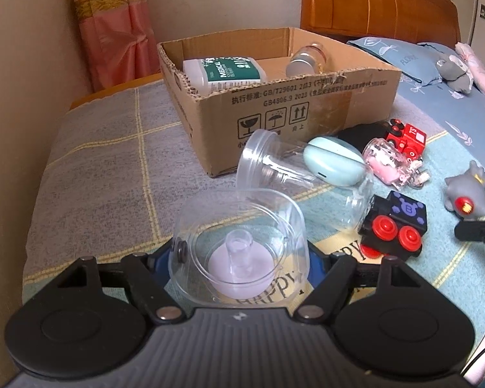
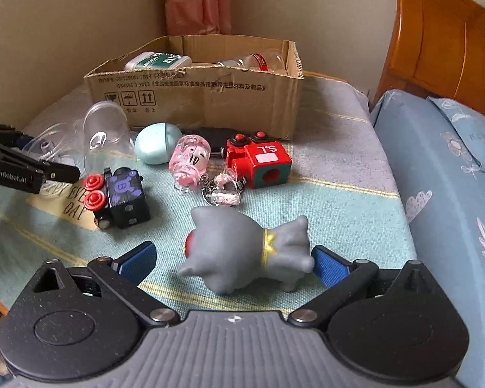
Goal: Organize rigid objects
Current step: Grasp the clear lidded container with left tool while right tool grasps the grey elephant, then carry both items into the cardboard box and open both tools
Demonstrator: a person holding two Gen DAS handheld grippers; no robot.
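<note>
The left gripper [image 1: 239, 258] is closed partway on a clear square container [image 1: 239, 249] with a pale lilac piece inside; its blue pads press the container's two sides. Just ahead lies one clear jar [image 1: 274, 168] on its side, between the gripper and the cardboard box [image 1: 274, 97]. The box holds two things: a white and green bottle [image 1: 226, 71] and a clear bottle [image 1: 307, 58]. To the gripper's right front sit a black toy train [image 1: 394, 223], a mint egg-shaped case [image 1: 333, 158], a pink keychain bottle [image 1: 391, 161] and a red toy train [image 1: 407, 139].

The right gripper [image 2: 232, 258] stands wide open around one grey toy figure [image 2: 242, 252] lying on the bed [image 2: 339, 194]. Its right pad touches the figure's rear end or sits just at it; the left pad is apart from the head, so nothing is held. Its jaws have closed a little. Ahead lie small keychain vials [image 2: 223, 190]; a blue pillow [image 2: 452, 161] borders the right.
</note>
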